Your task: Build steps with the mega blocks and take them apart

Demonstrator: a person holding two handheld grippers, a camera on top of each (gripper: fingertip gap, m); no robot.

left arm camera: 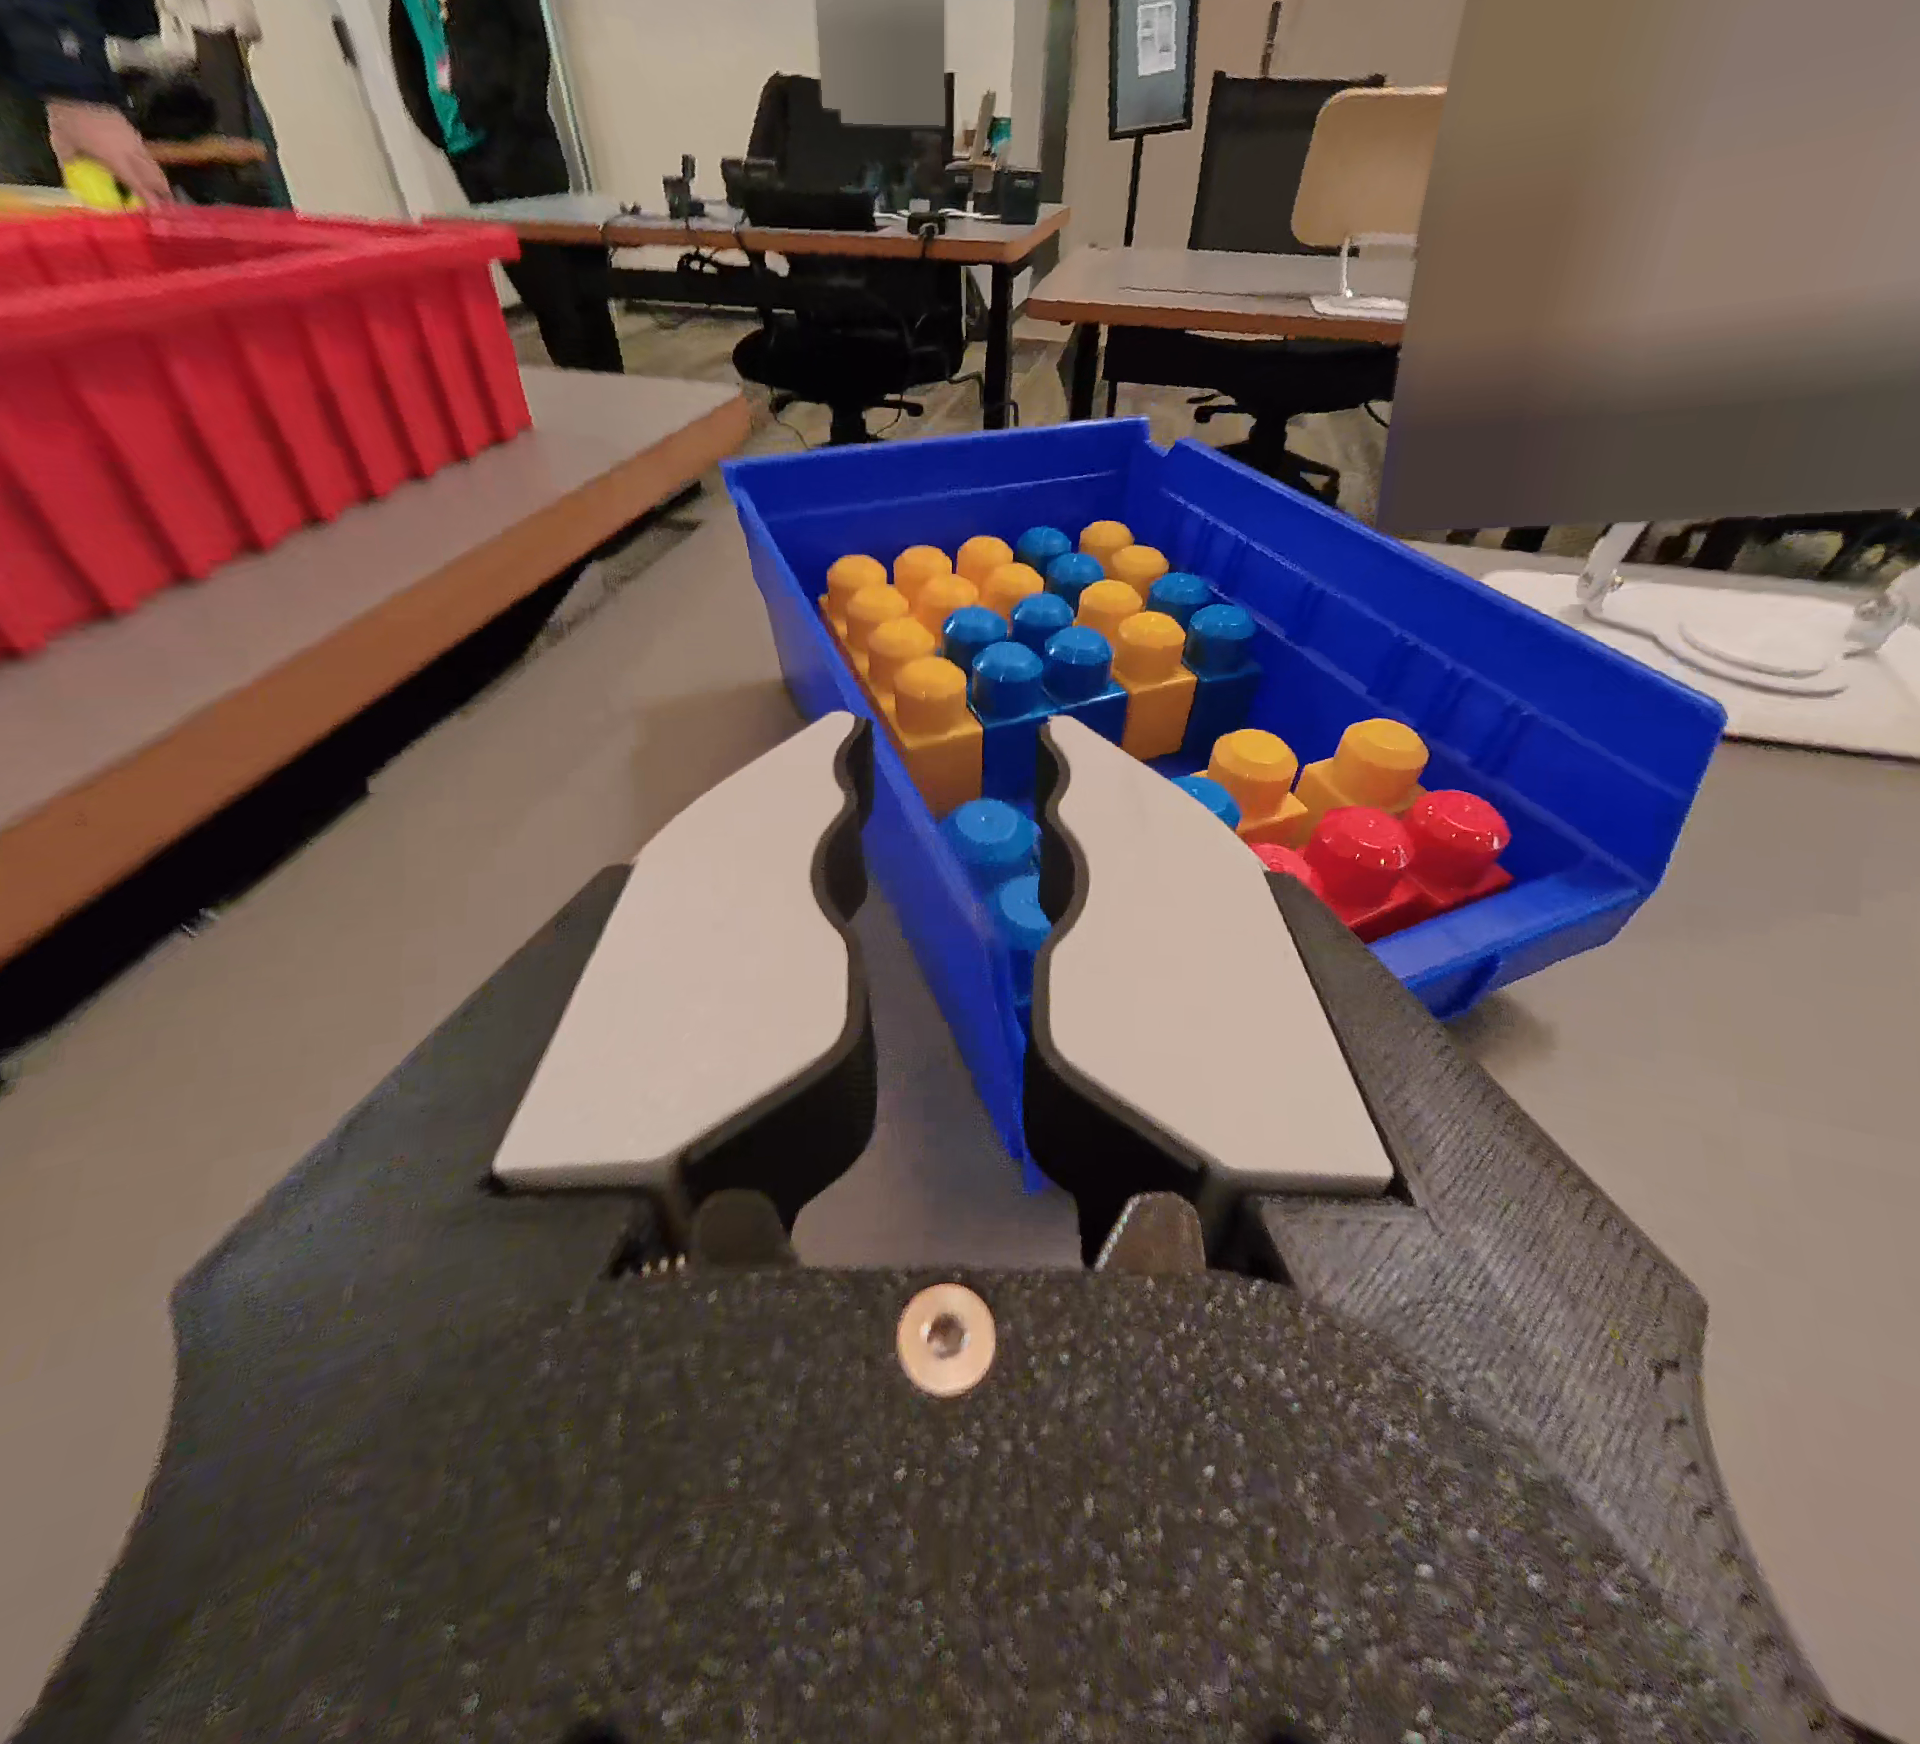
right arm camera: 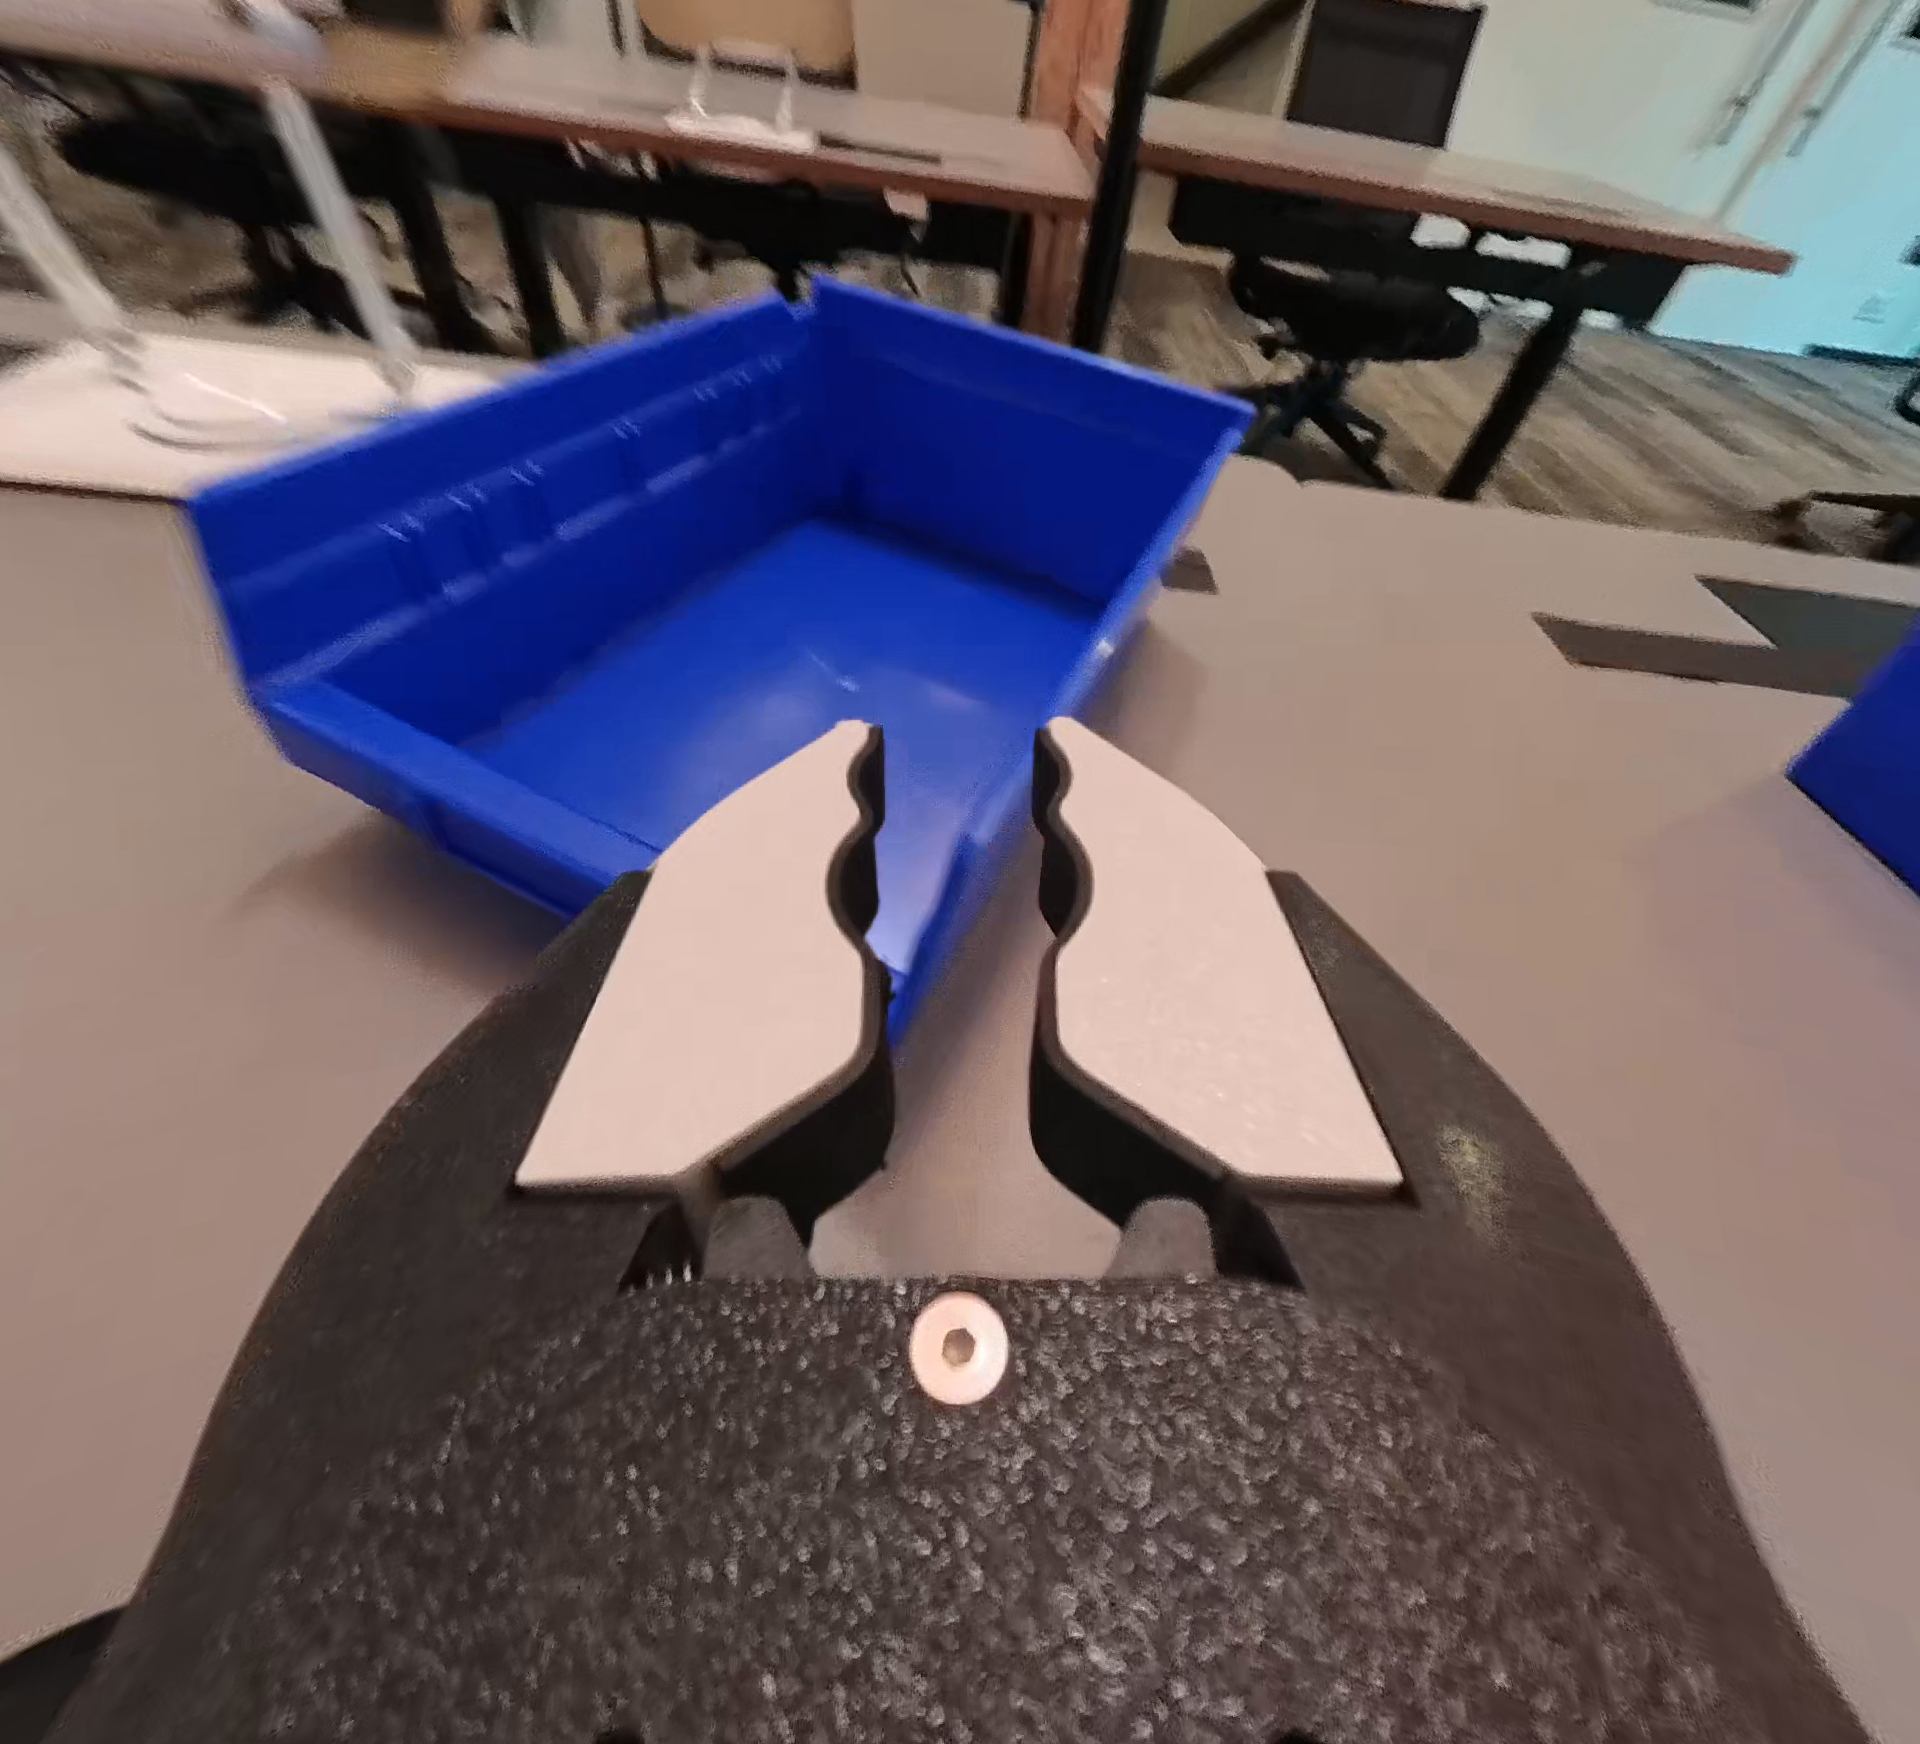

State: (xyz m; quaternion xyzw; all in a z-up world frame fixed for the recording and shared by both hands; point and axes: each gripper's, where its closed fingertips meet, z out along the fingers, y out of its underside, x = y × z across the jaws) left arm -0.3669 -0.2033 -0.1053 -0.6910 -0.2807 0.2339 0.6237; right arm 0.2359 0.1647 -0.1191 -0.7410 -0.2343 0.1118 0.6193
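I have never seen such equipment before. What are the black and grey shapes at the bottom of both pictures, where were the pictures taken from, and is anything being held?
No robot is here: a person holds one two-finger tool in each hand, and a camera on each tool looks forward along its fingers. The black body with grey pads is the tool itself.

The left wrist view shows the left tool, open and holding nothing. Ahead of it, on the grey table, stands a blue plastic bin containing orange, blue and red mega blocks. A red ribbed plastic crate stands on a neighbouring table.

The right wrist view shows the right tool, also open and holding nothing, facing an empty blue plastic bin. Whether either tool touches its bin, I cannot tell.
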